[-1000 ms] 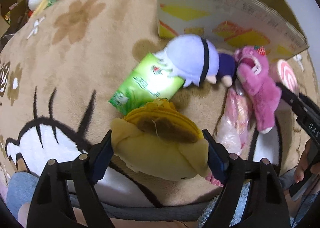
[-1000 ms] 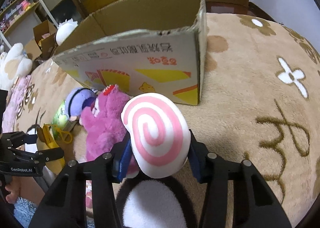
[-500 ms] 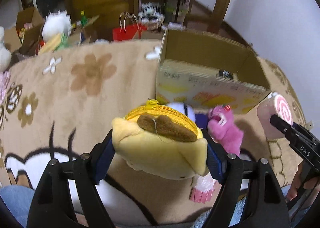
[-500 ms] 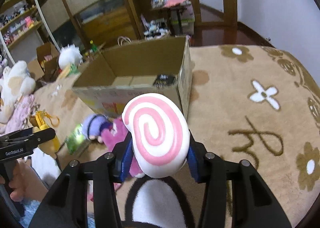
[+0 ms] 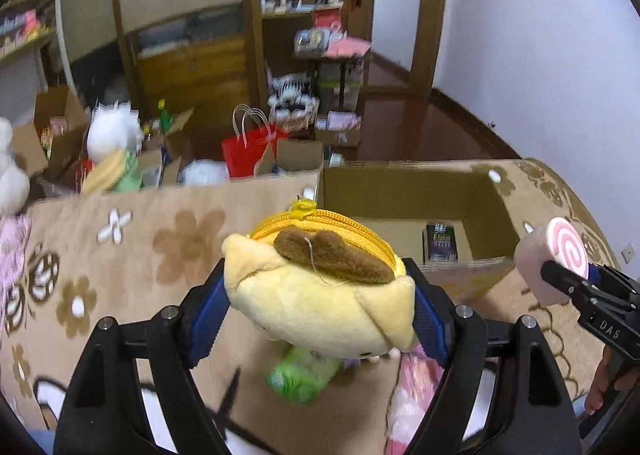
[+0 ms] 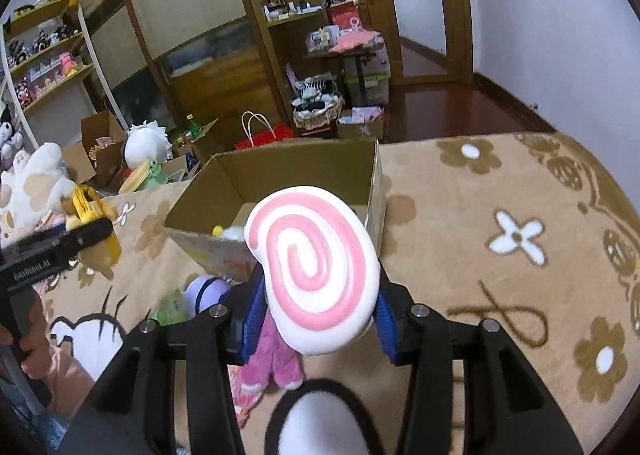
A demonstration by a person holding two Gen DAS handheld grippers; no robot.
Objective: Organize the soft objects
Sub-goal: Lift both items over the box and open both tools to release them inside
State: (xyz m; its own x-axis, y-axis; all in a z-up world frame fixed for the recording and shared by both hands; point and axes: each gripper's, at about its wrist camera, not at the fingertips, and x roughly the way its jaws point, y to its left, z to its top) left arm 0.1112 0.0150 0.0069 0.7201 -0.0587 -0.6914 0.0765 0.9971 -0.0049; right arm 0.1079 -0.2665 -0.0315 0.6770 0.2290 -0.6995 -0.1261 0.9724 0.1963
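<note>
My left gripper (image 5: 316,315) is shut on a yellow plush zip pouch (image 5: 320,287) with a brown patch, held high above the rug. My right gripper (image 6: 316,311) is shut on a white and pink swirl plush (image 6: 316,267), also raised; it shows in the left wrist view (image 5: 556,259) to the right. An open cardboard box (image 6: 280,171) stands on the rug ahead of both grippers, with a dark packet (image 5: 440,243) inside. The left gripper with the pouch (image 6: 90,231) shows at the left of the right wrist view.
On the beige patterned rug (image 6: 500,235) below lie a green packet (image 5: 300,375), a purple-headed doll (image 6: 206,291), a pink plush bear (image 6: 276,359) and a pink bag (image 5: 412,403). Beyond the rug's edge are boxes, a red bag (image 5: 248,151), shelves and plush toys.
Both grippers have lifted their plush toys up from the rug. The views have tilted up, so the box's inside and the room behind now show.
</note>
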